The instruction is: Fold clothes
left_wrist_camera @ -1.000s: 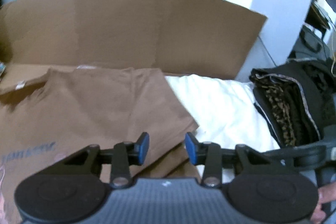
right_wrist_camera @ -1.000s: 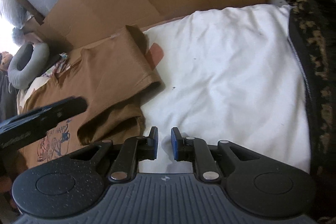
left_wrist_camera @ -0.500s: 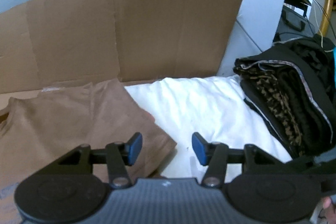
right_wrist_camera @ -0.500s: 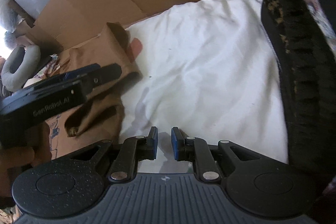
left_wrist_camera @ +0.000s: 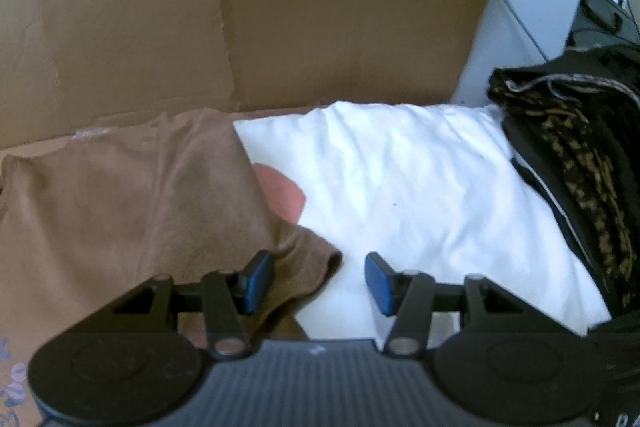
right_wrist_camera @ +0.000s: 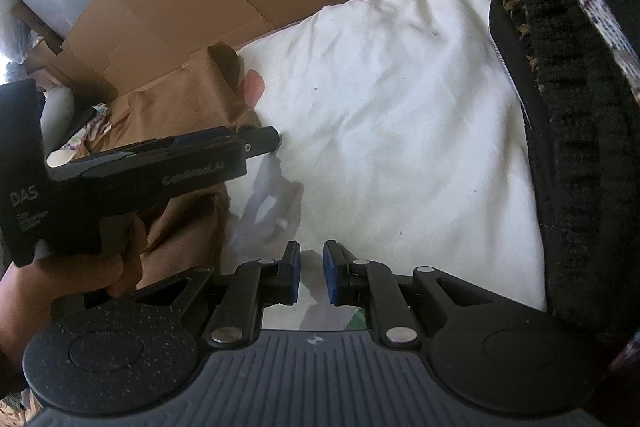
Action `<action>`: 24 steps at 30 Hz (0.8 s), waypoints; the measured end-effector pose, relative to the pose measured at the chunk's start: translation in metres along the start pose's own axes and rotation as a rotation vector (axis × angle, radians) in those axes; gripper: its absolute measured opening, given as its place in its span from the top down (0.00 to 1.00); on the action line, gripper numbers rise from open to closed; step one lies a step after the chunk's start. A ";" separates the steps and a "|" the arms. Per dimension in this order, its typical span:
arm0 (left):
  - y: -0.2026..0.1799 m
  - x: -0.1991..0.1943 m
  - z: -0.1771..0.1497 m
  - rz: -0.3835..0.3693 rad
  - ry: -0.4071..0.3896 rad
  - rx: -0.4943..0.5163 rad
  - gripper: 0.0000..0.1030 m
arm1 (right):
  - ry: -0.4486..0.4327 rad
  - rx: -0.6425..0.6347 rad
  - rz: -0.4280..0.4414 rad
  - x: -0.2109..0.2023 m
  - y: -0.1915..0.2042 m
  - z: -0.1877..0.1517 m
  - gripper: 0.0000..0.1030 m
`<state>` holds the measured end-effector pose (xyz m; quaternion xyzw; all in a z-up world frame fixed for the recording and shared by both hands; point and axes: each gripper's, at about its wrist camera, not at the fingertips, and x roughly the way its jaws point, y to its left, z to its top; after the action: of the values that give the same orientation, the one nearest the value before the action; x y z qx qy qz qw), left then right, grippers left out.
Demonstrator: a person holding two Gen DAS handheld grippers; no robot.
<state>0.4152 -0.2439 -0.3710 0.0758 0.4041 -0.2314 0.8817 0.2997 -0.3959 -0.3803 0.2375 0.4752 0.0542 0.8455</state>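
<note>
Over the near right sleeve of the brown T-shirt point(left_wrist_camera: 120, 211), the left gripper point(left_wrist_camera: 319, 281) has descended and widened; a sleeve grasp appears next. Its fingers stand half open, straddling the hem, holding nothing. The right gripper point(right_wrist_camera: 311, 277) hovers over the white pillow point(right_wrist_camera: 400, 131), fingers narrow, empty.

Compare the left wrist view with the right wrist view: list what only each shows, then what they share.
Only the left wrist view: the left gripper's own open jaws at the brown shirt's sleeve edge. Only the right wrist view: the hand holding the left gripper, and the right gripper, empty. Both: brown shirt, white bedding, cardboard, dark patterned clothes.
</note>
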 end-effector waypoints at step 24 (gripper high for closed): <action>0.104 -0.075 0.057 -0.059 -0.037 -0.143 0.97 | -0.069 -0.081 0.034 -0.010 0.033 0.021 0.83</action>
<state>0.4599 -0.1444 -0.2824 -0.0038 0.4054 -0.2291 0.8850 0.3166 -0.3773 -0.3482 0.2127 0.4390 0.0797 0.8693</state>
